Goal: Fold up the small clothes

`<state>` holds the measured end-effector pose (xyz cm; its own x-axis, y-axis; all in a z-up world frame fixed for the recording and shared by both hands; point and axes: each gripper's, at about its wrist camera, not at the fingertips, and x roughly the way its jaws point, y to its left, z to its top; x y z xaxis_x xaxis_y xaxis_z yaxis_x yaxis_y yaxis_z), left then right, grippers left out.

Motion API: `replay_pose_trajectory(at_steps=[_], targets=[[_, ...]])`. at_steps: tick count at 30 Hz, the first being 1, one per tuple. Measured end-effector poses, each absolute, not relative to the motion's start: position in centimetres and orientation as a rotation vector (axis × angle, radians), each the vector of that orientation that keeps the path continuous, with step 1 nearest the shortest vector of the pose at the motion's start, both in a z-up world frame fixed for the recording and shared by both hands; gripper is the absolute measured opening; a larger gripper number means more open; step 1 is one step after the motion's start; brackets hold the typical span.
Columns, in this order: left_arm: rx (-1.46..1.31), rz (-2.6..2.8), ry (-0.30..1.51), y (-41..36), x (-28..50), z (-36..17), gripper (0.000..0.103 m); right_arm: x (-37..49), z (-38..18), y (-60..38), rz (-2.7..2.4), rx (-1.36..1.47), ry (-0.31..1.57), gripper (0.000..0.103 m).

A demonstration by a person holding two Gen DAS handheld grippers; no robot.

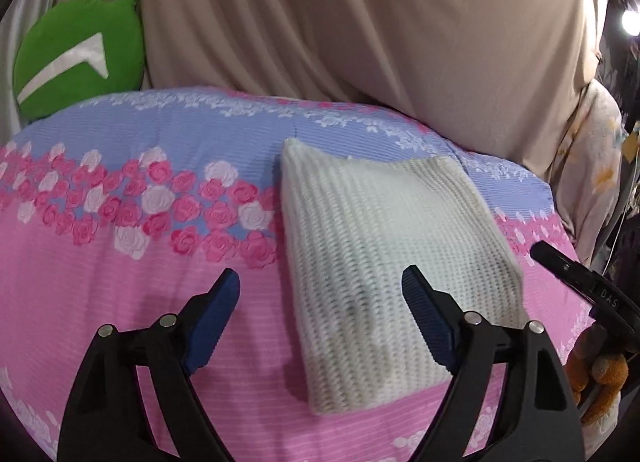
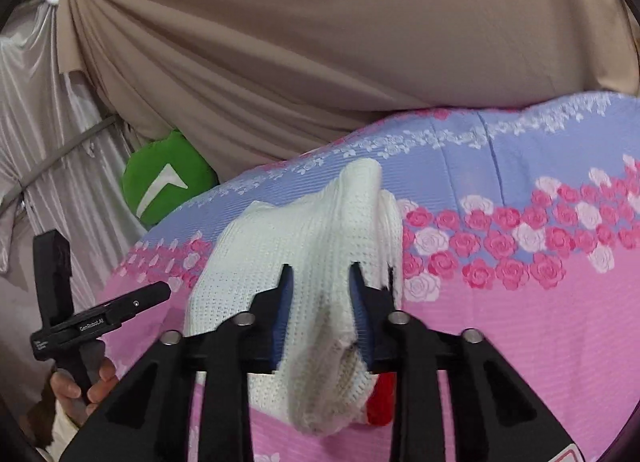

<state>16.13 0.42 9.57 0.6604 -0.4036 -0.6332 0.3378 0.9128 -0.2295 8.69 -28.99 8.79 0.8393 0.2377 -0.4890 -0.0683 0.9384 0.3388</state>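
A white knitted garment (image 1: 384, 262) lies folded into a rectangle on the pink and blue rose-print bedspread (image 1: 120, 262). My left gripper (image 1: 320, 290) is open above its near left part, its blue pads (image 1: 212, 322) apart and holding nothing. In the right wrist view my right gripper (image 2: 320, 282) is shut on a bunched fold of the white knit (image 2: 312, 246), which hangs below the jaws. A red patch (image 2: 380, 402) shows under the hanging cloth. The right gripper's body (image 1: 580, 282) shows at the right edge of the left wrist view.
A green round cushion (image 1: 80, 57) sits at the back left against beige draped fabric (image 1: 360, 21). A floral cloth (image 1: 592, 165) hangs at the far right. The left gripper's handle and the hand on it (image 2: 80, 326) show at the lower left of the right wrist view.
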Motion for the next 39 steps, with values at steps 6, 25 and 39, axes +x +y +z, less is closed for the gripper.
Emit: replay_pose_trajectory(at_steps=[6, 25, 39], targets=[[0.126, -0.315, 0.752, -3.6, 14.9, 6.8, 0.081, 12.8, 4.6, -27.6, 0.044, 0.161, 0.683, 0.0], [0.13, -0.094, 0.733, -5.1, 6.1, 3.4, 0.098, -0.6, 1.8, -25.8, -0.031, 0.238, 0.647, 0.075], [0.137, -0.042, 0.711, -5.5, 4.0, 3.4, 0.098, -1.8, 1.6, -23.8, -0.053, 0.179, 0.654, 0.083]])
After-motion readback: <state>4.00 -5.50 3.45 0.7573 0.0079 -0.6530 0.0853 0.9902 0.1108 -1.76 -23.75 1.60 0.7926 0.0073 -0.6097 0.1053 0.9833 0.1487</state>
